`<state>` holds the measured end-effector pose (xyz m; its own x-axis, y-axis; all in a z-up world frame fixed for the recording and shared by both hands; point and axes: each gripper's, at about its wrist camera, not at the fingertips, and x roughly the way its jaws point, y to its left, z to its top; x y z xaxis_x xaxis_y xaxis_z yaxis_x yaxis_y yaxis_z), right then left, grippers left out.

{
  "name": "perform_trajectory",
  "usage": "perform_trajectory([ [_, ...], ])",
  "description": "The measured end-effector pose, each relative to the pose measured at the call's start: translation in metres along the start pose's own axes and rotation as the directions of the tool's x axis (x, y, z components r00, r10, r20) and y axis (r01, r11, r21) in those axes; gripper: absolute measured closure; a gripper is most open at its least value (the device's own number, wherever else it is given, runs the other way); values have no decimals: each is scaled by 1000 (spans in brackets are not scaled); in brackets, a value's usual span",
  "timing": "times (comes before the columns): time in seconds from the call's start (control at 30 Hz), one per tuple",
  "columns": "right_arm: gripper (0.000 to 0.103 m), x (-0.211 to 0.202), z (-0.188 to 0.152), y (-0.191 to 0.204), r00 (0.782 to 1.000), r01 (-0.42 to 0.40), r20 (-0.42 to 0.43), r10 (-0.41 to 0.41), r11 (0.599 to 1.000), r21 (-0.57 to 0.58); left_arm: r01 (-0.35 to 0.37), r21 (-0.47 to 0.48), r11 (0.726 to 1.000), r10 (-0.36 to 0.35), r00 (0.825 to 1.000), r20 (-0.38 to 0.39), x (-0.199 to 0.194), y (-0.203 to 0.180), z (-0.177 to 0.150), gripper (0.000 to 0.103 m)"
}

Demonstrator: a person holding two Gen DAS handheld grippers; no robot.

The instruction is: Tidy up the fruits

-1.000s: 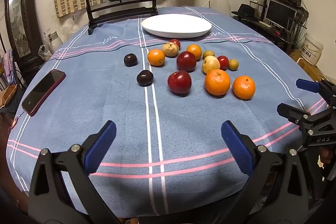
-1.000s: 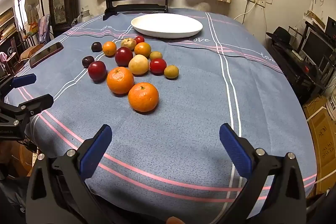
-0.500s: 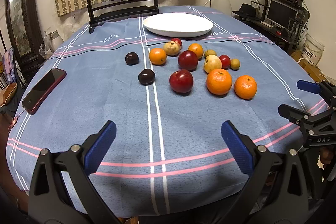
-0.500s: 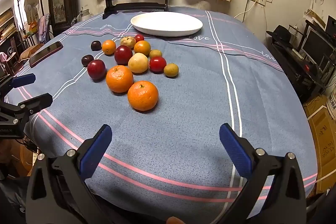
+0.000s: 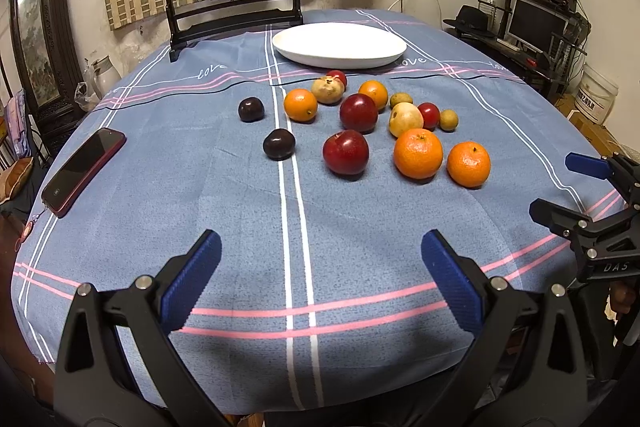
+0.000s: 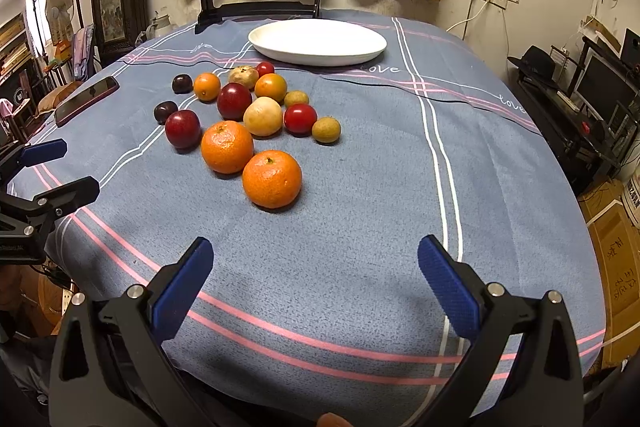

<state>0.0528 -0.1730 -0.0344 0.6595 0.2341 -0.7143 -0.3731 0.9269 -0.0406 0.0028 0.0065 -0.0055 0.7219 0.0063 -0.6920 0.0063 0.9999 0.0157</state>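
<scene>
A: Where's the fruit?
B: Loose on the counter [image 5: 200, 187]; plate [image 6: 316, 41] bare.
A: Tools?
B: Left tool [image 5: 320, 275] and right tool [image 6: 316, 273] both spread, empty.
A: Handling?
B: Nearest orange [image 6: 272, 179] looks round, firm; it may roll, so pinch its widest middle.

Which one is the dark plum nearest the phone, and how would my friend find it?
Start at the big white plate at the far side of the blue tablecloth, then look at the fruit pile in front of it. Two small dark plums sit apart on the pile's left. The plum closer to the red phone lies left of the white double stripe, beside a small orange.
</scene>
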Motion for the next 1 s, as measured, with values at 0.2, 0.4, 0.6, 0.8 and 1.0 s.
perform_trajectory([
  [0.2, 1, 0, 0, 0, 1000, 2, -1, -2, 1000, 0, -1, 0, 1000, 1, 1000, -3, 1, 0, -1, 2],
  [0.4, 1, 2, 0, -1, 1000, 3, -8, -3, 1000, 4, -2, 0, 1000, 2, 1000, -4, 1, 1, -1, 2],
  [0.6, 1, 2, 0, 0, 1000, 3, -9, -3, 1000, 4, -3, 0, 1000, 3, 1000, -5, 0, 0, -1, 2],
  [0.8, 1, 3, 0, -1, 1000, 4, -13, -4, 1000, 4, -3, 0, 1000, 3, 1000, -6, 1, 0, -1, 2],
  [1.0, 1, 3, -1, -1, 1000, 4, -15, -4, 1000, 4, -3, 1, 1000, 3, 1000, -6, 1, 0, -2, 2],
])
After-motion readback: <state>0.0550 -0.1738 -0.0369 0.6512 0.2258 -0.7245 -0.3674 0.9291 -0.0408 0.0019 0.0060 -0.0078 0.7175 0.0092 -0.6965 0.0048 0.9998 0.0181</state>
